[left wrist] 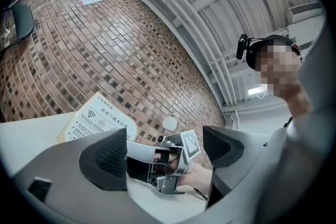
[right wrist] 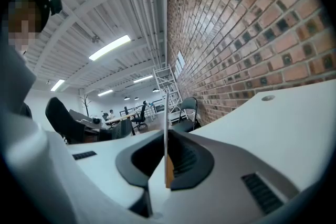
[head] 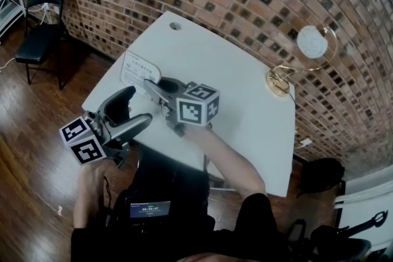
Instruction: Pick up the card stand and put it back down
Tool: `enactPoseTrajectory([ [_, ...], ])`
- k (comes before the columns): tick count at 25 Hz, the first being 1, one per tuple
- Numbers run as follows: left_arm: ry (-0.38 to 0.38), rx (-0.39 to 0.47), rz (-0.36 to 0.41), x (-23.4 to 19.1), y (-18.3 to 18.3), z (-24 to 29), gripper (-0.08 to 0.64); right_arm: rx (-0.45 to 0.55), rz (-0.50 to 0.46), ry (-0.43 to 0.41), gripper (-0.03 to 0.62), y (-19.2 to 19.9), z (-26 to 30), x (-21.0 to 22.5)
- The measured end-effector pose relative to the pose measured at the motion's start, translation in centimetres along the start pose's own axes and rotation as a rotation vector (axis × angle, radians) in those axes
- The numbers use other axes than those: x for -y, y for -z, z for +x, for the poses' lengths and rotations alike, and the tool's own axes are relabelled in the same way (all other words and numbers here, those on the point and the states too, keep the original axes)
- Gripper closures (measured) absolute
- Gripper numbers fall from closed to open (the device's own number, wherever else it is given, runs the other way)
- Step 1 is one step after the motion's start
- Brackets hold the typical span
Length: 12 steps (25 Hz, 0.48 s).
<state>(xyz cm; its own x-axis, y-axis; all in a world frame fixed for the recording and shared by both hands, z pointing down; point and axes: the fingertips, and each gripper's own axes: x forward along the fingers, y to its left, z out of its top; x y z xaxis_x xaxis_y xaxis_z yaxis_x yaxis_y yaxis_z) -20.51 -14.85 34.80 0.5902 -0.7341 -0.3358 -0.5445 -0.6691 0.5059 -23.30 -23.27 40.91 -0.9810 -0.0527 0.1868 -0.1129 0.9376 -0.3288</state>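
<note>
R gripper (right wrist: 166, 165) jaws pinched shut on the card stand (head: 138, 69), seen edge-on at the table's (head: 245, 89) near-left corner, prob. barely off it, L gripper (left wrist: 165, 150) agape & empty; a thin slick sheet w/ such a narrow bite could pivot or slip out.

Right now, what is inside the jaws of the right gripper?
The card stand, pinched edge-on between the closed jaws of the right gripper. The jaws cover the part they grip, so how deep it sits cannot be seen.
</note>
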Motion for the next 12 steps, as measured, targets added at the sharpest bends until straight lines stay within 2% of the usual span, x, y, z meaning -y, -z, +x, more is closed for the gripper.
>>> enactPoseTrajectory([
  [12, 0.078, -0.04, -0.009, 2.0, 0.9, 3.2, 0.114, 0.102, -0.017, 0.02, 0.56, -3.5, -7.5, -0.2],
])
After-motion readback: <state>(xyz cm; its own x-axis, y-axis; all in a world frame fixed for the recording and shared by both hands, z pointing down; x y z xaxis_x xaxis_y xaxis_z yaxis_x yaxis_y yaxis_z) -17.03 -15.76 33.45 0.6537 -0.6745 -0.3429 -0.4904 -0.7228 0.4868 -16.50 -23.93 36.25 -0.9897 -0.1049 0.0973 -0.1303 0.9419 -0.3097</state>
